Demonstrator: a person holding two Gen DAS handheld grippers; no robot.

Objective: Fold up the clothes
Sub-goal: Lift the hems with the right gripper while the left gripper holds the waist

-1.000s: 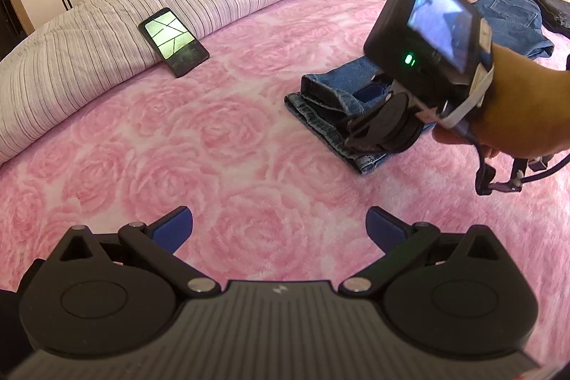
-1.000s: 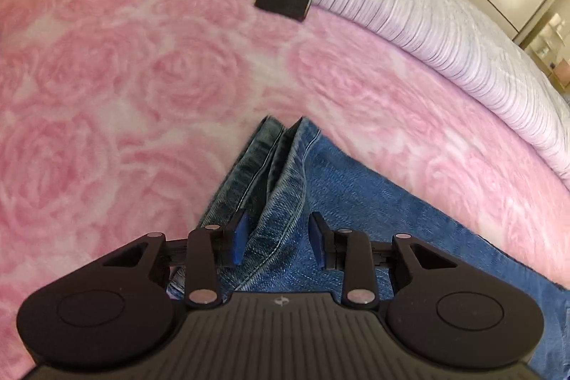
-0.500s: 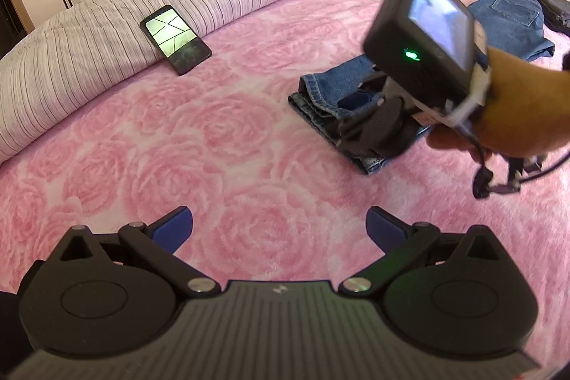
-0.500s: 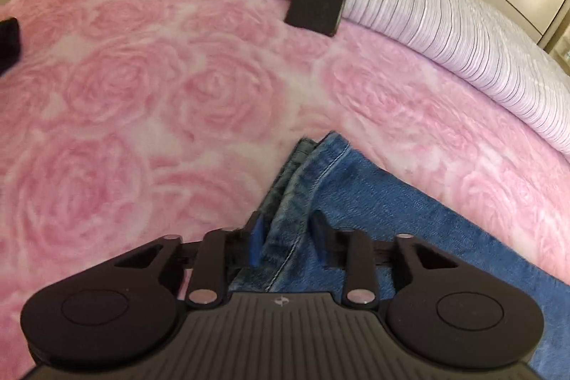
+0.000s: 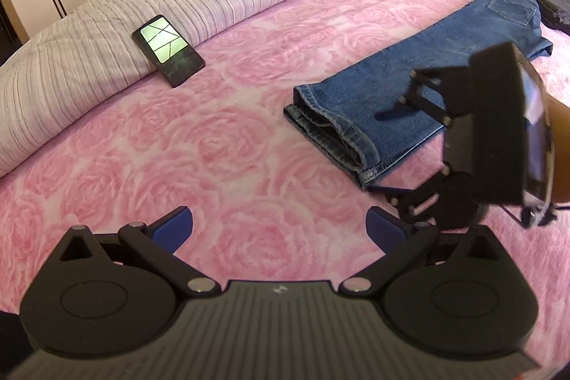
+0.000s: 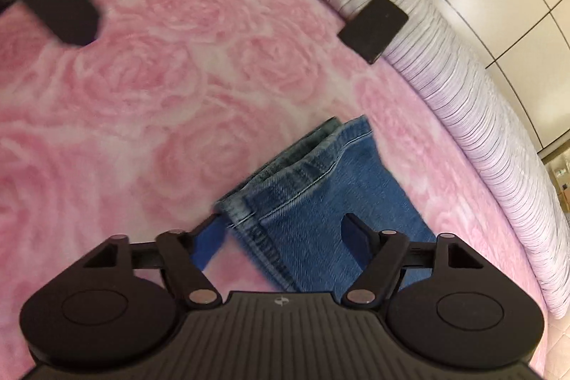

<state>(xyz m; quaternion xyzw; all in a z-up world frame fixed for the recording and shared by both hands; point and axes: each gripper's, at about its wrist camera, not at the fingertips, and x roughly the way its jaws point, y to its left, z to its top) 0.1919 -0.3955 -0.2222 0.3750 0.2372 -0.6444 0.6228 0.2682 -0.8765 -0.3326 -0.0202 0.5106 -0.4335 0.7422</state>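
Duvet (image 5: 199, 6): grey striped, bunched along far edge of bed, L side to top centre in L cam; runs down R side in R cam.
Phone (image 5: 167, 50): black, screen lit w/ crack-like lines, leaning half on duvet edge, half on blanket. In R cam it shows as a dark slab at duvet edge.
Blanket (image 5: 199, 145): pink rose print, covers the bed; all items lie on it.
L gripper (image 5: 279, 227): low over bare blanket, fingers spread wide, nothing between the blue pads (image 5: 174, 228). Apart from jeans.
Jeans (image 5: 409, 88): blue denim, laid flat & long, legs stacked one on the other, hems toward centre of bed, back pocket end far R. In R cam hems sit just ahead of the R fingers.
R gripper (image 6: 283, 239): fingers parted, a mid-wide gap, holding nothing; above the hem corner, one pad over blanket, other over denim. Contact w/ cloth: can't tell. In L cam it is blurred, R of the hems, w/ a hand (image 5: 559, 145) behind it.
Dark item (image 5: 552, 8): black, far R edge past jeans' waist; what it is, can't tell.
Containers: can't see any on the bed.
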